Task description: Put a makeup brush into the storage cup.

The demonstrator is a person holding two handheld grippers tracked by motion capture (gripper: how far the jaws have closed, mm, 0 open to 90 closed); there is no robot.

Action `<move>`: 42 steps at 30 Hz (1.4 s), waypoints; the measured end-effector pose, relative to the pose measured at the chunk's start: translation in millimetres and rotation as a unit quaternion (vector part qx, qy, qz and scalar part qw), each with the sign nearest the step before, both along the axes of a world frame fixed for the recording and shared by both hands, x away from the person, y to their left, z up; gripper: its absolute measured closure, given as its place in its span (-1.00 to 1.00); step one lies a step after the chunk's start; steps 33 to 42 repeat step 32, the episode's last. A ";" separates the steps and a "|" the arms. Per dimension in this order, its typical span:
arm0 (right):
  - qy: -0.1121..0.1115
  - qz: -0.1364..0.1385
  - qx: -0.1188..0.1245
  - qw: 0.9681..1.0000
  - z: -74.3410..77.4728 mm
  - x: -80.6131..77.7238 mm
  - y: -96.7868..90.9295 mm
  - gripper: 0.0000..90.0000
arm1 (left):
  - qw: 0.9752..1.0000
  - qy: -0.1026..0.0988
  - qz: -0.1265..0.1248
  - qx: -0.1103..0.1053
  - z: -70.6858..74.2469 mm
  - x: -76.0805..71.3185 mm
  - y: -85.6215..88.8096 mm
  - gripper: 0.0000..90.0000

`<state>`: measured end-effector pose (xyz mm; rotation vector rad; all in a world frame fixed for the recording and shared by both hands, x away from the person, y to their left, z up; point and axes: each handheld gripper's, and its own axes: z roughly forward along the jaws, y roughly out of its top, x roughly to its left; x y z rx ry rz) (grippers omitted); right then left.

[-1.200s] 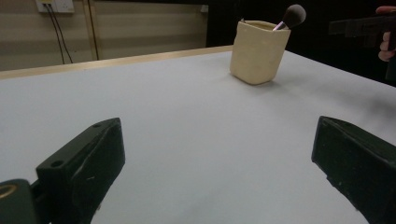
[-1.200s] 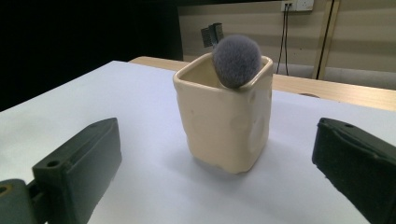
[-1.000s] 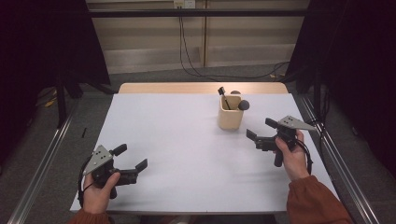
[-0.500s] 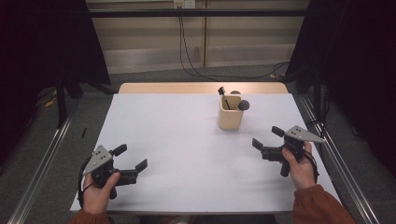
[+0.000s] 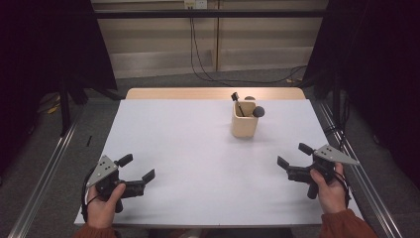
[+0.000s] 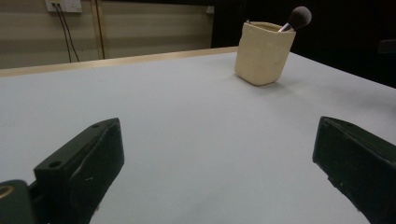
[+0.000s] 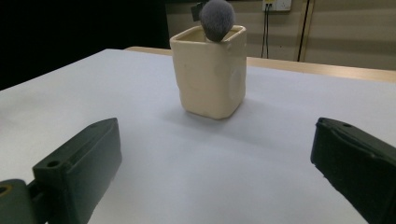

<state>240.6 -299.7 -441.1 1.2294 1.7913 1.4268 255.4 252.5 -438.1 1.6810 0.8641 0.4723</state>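
Holding both grippers wide over my table [image 5: 198, 144].
My left gripper [image 5: 136, 168] and right gripper [image 5: 292, 156] grip nothing; the cream holder [image 5: 244, 124] with its brush [image 5: 258, 111] stands well apart.

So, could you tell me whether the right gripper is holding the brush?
No, the right gripper is open and empty, and the brush stands in the cream holder.
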 end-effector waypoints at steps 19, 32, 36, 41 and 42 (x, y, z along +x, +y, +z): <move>-0.005 -0.030 -0.032 0.999 -9.4 -29.4 -12.4 -0.98 | 1.000 0.003 0.010 0.004 -0.8 -1.7 1.4 -0.95; -0.003 -0.014 -0.013 1.000 -10.9 -26.7 -11.1 -0.99 | 1.000 -0.001 0.014 0.005 0.5 -4.4 3.8 -0.95; -0.003 -0.014 -0.013 1.000 -10.9 -26.7 -11.1 -0.99 | 1.000 -0.001 0.014 0.005 0.5 -4.4 3.8 -0.95; -0.003 -0.014 -0.013 1.000 -10.9 -26.7 -11.1 -0.99 | 1.000 -0.001 0.014 0.005 0.5 -4.4 3.8 -0.95; -0.003 -0.014 -0.013 1.000 -10.9 -26.7 -11.1 -0.99 | 1.000 -0.001 0.014 0.005 0.5 -4.4 3.8 -0.95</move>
